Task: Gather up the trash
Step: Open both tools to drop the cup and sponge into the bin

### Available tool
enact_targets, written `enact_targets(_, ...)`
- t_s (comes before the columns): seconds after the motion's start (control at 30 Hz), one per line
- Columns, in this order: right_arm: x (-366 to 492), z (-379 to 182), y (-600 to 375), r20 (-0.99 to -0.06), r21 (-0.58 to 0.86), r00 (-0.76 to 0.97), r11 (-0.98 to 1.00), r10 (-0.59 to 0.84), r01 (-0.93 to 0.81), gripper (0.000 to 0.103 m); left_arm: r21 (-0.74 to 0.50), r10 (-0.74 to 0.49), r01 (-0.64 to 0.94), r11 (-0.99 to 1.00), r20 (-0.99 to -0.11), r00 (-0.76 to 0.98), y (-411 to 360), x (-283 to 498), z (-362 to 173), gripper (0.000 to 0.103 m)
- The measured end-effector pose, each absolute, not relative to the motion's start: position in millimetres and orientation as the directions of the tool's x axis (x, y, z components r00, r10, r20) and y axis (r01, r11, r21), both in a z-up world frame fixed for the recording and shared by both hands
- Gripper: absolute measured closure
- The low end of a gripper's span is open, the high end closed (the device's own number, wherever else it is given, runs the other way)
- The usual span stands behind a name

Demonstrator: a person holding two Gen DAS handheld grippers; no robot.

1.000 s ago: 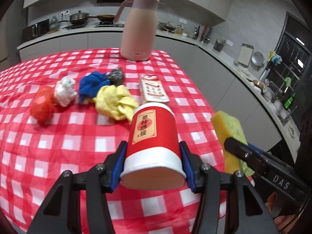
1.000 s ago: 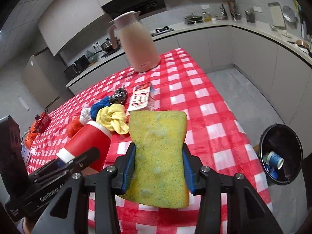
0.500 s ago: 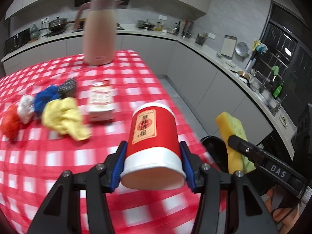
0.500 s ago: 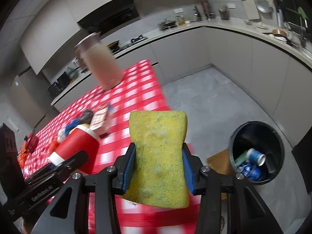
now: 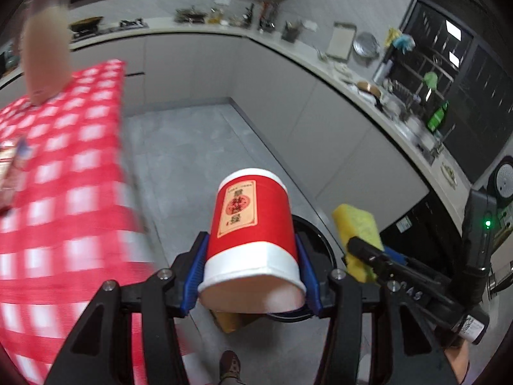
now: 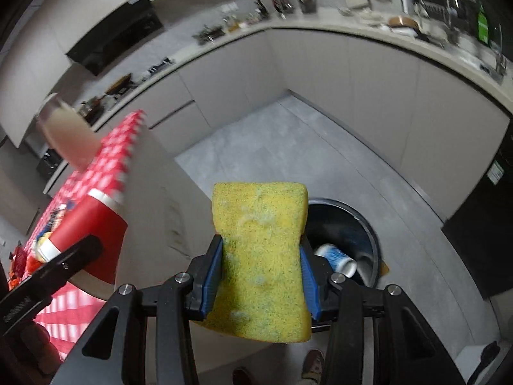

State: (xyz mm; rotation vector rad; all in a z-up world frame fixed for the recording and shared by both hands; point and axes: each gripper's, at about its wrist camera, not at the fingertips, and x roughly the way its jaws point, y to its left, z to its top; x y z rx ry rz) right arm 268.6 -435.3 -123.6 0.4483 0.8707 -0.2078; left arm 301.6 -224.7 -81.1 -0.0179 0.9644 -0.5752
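1. My left gripper [image 5: 253,266] clamps the red cup [image 5: 251,240]; my right gripper [image 6: 261,276] squeezes the yellow sponge [image 6: 261,256].
2. Both hang near the black bin [image 6: 368,234] on the floor, which already holds a can; nothing is dropped yet.
3. A second ago both were over the checked table [image 5: 64,192], now at my left with trash remaining.
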Motion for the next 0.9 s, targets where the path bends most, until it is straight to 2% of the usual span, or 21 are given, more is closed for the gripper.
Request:
enact_targets(0.23,278.5,-177.5,-483.5,-0.835,0.292,0.548,0.884,0.050,0.364,0.055,-0.237,-0.416,0.447,0.862,-0.836,0.358,-278.9,303.2,-132.5,0.047)
enact_targets(0.33,286.3,-193.4,-496.4,-0.851,0.289,0.520,0.887,0.065,0.361,0.049,-0.224,-0.389,0.436,0.872,-0.858,0.337,-292.4,305.7,-149.9,0.042)
enact_targets(0.4,290.2,-201.2,-501.3,-0.862,0.278,0.502,0.891,0.067,0.359,0.037,-0.223,-0.380,0.436,0.872,-0.869,0.316,-301.8,309.1,-159.2,0.036)
enact_targets(0.5,290.7,-207.0,-511.8,-0.870,0.251,0.491,0.893,0.039,0.374,0.035,-0.204,-0.344,0.419,0.885,-0.893,0.291,-309.5,315.4,-168.1,0.033)
enact_targets(0.63,284.5,-194.2,-523.5,-0.851,0.255,0.525,0.884,0.012,0.393,0.035,-0.187,-0.336,0.410,0.893,-0.883,0.327,-308.2,314.2,-148.3,0.033)
enact_targets(0.9,274.8,-137.5,-501.8,-0.781,0.280,0.625,0.890,-0.006,0.359,0.035,-0.188,-0.373,0.411,0.892,-0.818,0.437,-267.9,299.1,-72.1,0.033)
